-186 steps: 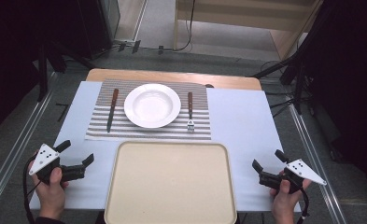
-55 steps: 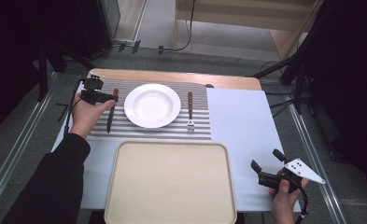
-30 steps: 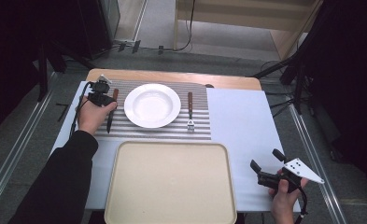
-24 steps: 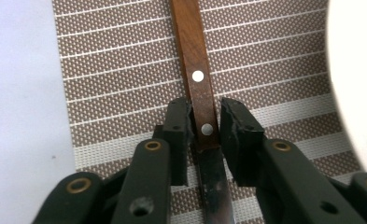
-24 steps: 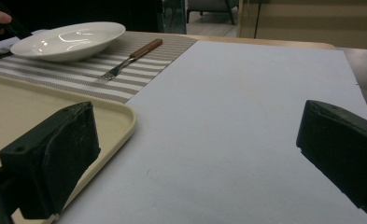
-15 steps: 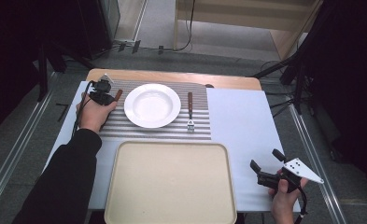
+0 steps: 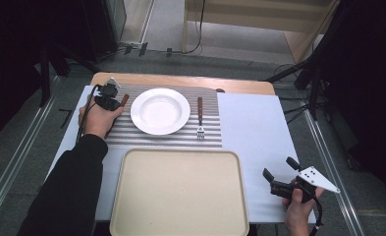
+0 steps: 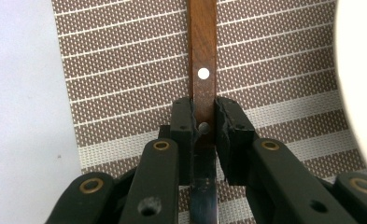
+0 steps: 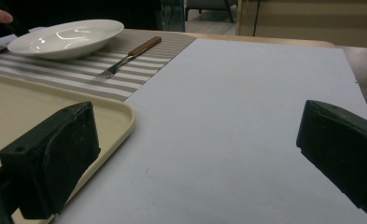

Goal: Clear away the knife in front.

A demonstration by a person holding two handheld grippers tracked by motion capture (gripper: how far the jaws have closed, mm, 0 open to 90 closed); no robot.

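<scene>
I am watching the left gripper (image 8: 203,128) finishing its closing: a second ago its jaws were still narrowing, and now they are pinching the knife (image 8: 203,70) where wooden handle meets blade (so the pickup looks ready). The knife is lying on the striped placemat (image 7: 131,135), upper left of the high view, beside the plate (image 7: 160,111). The right gripper (image 7: 279,173) is resting wide open, lower right.

The knife (image 8: 203,74), with a riveted brown wooden handle and a steel blade, is lying flat on the striped placemat (image 8: 125,84), just beside the white plate (image 8: 361,79), lengthwise along its left side.
</scene>
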